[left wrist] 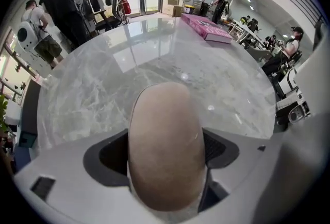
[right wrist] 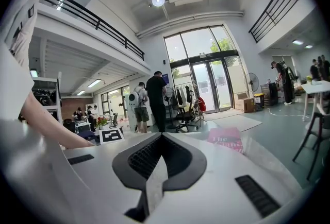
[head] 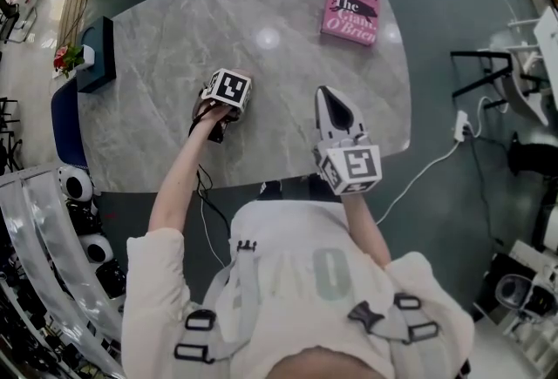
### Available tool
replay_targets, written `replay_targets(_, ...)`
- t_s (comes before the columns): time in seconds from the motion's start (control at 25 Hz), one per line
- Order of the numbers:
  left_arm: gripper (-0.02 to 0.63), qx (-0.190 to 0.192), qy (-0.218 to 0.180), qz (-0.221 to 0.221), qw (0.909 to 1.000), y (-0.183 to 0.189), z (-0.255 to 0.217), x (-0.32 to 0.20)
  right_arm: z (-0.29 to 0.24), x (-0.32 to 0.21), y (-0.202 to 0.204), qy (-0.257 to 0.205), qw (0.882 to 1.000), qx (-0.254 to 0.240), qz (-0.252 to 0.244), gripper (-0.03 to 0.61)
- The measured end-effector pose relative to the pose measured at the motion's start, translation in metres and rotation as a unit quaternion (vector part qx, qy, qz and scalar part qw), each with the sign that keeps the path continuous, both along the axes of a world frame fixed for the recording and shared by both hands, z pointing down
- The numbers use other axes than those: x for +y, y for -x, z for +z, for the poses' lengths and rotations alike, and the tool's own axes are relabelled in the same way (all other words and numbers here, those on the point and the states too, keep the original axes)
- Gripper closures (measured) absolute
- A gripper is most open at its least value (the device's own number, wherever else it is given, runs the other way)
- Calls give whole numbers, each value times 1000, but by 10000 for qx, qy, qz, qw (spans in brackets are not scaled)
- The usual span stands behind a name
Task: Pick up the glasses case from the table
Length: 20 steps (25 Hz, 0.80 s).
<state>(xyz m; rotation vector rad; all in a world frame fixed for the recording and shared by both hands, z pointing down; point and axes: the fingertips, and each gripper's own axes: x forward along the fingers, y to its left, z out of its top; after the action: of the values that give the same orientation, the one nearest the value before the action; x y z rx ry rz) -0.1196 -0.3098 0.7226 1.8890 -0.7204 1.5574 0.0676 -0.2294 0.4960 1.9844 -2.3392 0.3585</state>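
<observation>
Your left gripper [head: 223,104] has its jaws shut on the glasses case [left wrist: 165,148]. In the left gripper view the rounded beige case fills the gap between them, with a dark pad pressed to each side. The grasp looks made, and by my reading the lift is what is left.

The gripper sits low over the grey marble table [head: 288,64], toward you and to the left of the pink book [head: 350,8], well apart from it. Its own view skims across the tabletop at a shallow angle. I cannot tell whether the underside of the case touches the table or hangs just clear of it, because in the head view the gripper's marker cube covers the case. Treat the case as gripped but not shown raised.

Your right gripper [head: 331,98] looks idle. It is held on your side of the book, over the table's near edge. The right gripper view shows its jaws closed together with nothing between them.

The book cover reads "Hilary Mantel" at the top, then "The" and "O'Brien" in larger letters. The word between those two is too small to be sure of. In the right gripper view only "The" can be read. The visible face of the case shows no brand or label. The marker cubes carry black-and-white square patterns and no text.
</observation>
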Motion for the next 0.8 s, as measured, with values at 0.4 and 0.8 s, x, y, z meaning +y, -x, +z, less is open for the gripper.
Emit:
replay_targets(0.4, 222, -174, 311, 191, 9992, 3, 3, -3, 2, -2, 2, 51, 10000, 5, -62, 577)
replay_targets(0.8, 224, -173, 410, 77, 9990, 3, 4, 2, -3, -2, 4, 5, 9999, 20, -125, 577)
